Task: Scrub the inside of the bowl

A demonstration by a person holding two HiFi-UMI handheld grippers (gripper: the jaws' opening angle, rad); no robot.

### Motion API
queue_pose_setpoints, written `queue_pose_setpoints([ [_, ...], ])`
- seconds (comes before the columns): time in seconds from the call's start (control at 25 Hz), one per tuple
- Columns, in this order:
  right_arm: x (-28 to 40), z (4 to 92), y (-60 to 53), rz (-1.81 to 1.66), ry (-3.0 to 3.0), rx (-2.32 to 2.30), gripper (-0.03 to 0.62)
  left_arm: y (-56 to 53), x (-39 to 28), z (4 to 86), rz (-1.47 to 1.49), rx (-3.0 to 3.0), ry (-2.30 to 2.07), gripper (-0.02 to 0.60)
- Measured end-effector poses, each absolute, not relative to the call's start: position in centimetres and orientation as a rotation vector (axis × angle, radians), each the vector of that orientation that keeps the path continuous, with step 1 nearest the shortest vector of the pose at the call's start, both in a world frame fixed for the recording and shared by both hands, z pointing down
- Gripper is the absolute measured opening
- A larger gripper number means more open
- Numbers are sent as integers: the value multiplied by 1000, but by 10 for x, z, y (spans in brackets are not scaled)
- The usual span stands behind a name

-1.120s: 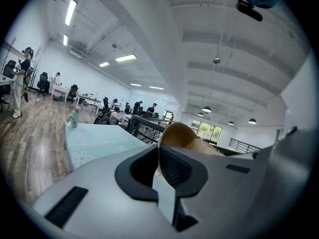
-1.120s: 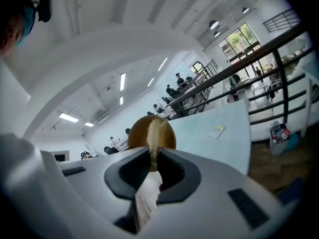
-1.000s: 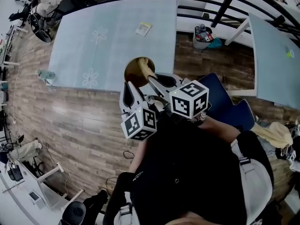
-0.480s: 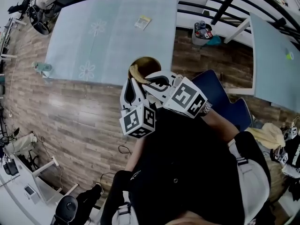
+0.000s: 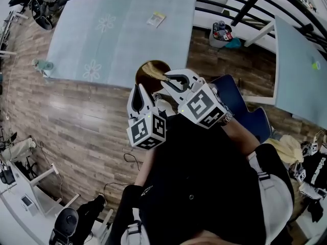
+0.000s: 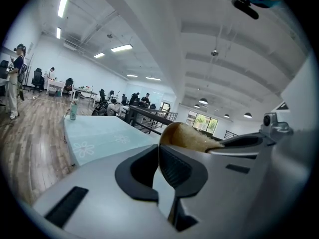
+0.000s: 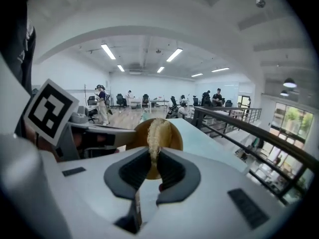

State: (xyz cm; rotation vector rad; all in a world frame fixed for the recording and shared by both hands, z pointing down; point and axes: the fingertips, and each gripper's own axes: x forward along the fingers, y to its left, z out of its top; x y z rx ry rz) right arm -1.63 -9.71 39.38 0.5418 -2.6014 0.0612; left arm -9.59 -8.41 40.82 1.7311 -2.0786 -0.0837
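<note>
A brown wooden bowl [image 5: 148, 69] is held up in front of me, near the pale table's front edge. My left gripper [image 5: 137, 90] is shut on the bowl's rim; in the left gripper view the bowl [image 6: 185, 135] stands just past the closed jaws. My right gripper [image 5: 169, 78] is shut on a tan fibrous scrubber [image 7: 155, 129], which reaches into the bowl [image 7: 172, 133]. In the right gripper view the left gripper's marker cube [image 7: 49, 111] shows at the left. In the head view the scrubber is mostly hidden by the right gripper.
A pale blue table [image 5: 117, 29] with flower prints lies ahead, a small yellow packet [image 5: 156, 18] on it. A bottle [image 5: 41, 64] stands at its left corner. A blue chair [image 5: 245, 106] is to my right, a bin [image 5: 222, 34] and a second table [image 5: 301, 70] beyond.
Both grippers and the bowl have shifted slightly. The right gripper has swung across the bowl's opening, and the scrubber that draped over the rim now sits lower behind it.
</note>
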Motion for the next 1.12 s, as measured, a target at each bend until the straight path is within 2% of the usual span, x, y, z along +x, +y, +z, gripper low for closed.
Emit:
queue_pose_setpoints([
  [0.32,-35,423,-87,103,-2525,461,44,-89,-98,417,-51,1716,-2057,25],
  [0.72,-65,437,-92,563,-2624,356,44,-128,-127,438,-30,1728,-1981,23],
  [0.92,-93,437,-114,769,-2675,391,44,-145,-174,467,-69,1623,-1913,23],
  [1.12,-148,435,-140,781,-2693,502,44,-149,-255,514,-55,1448,-1883,23],
])
